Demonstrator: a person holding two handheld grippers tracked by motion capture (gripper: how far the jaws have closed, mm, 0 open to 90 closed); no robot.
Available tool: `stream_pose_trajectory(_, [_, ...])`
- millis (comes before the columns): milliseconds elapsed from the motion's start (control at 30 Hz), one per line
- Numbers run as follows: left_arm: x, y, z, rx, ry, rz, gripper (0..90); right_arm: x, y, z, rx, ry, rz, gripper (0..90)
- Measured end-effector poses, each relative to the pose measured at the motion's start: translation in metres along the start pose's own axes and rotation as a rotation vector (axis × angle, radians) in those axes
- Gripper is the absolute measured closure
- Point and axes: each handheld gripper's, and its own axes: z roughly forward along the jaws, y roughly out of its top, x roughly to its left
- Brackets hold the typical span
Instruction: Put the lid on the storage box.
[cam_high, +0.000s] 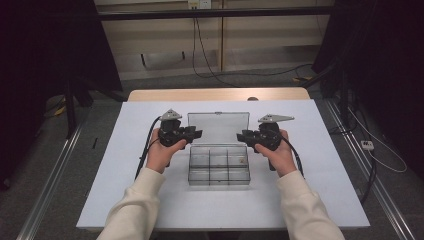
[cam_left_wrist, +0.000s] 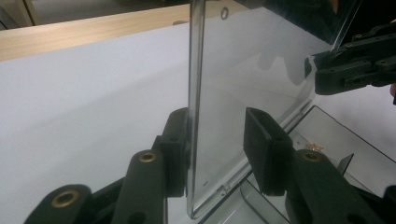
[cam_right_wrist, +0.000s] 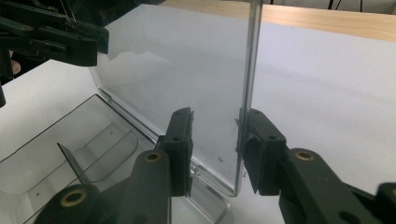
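A clear plastic compartment box (cam_high: 219, 172) sits mid-table, its lid (cam_high: 218, 127) standing upright at the far side. My left gripper (cam_high: 199, 133) reaches in at the lid's left edge and my right gripper (cam_high: 240, 135) at its right edge. In the left gripper view the left gripper (cam_left_wrist: 217, 135) straddles the lid's edge (cam_left_wrist: 194, 93): one pad lies against it, the other stands well off. In the right gripper view the right gripper (cam_right_wrist: 215, 135) likewise straddles the lid's other edge (cam_right_wrist: 247, 93), one pad by the edge and a wide gap to the other. Both are open.
The box rests on a white tabletop (cam_high: 125, 190) with a wooden strip (cam_high: 215, 94) along the far side. A small golden item (cam_left_wrist: 314, 146) lies in one compartment. Dark stands flank the table; cables run on the floor behind.
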Motion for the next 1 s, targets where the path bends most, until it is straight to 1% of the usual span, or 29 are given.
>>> stream_pose_trajectory(100, [-0.001,-0.001,-0.001,0.003,0.000,0.008,61.7,0.000,0.000,-0.001,-0.003,0.001,0.000,65.2])
stream_pose_trajectory(267, [-0.001,-0.002,-0.004,-0.002,-0.007,0.004,61.5,0.002,0.001,-0.004,-0.007,-0.001,-0.008,65.2])
stream_pose_trajectory(433, [-0.003,-0.002,-0.006,-0.005,-0.008,0.014,61.3,0.003,0.000,-0.006,-0.009,0.004,-0.007,65.3])
stream_pose_trajectory(800, [-0.005,-0.003,-0.011,-0.007,-0.015,0.011,61.0,0.004,-0.001,-0.010,-0.011,0.008,-0.010,66.6])
stream_pose_trajectory(933, [-0.007,-0.003,-0.012,-0.007,-0.015,0.021,61.0,0.005,-0.001,-0.011,-0.011,0.008,-0.016,67.0])
stream_pose_trajectory(1000, [-0.007,-0.003,-0.013,-0.004,-0.016,0.017,61.0,0.005,-0.001,-0.012,-0.008,0.007,-0.016,67.1])
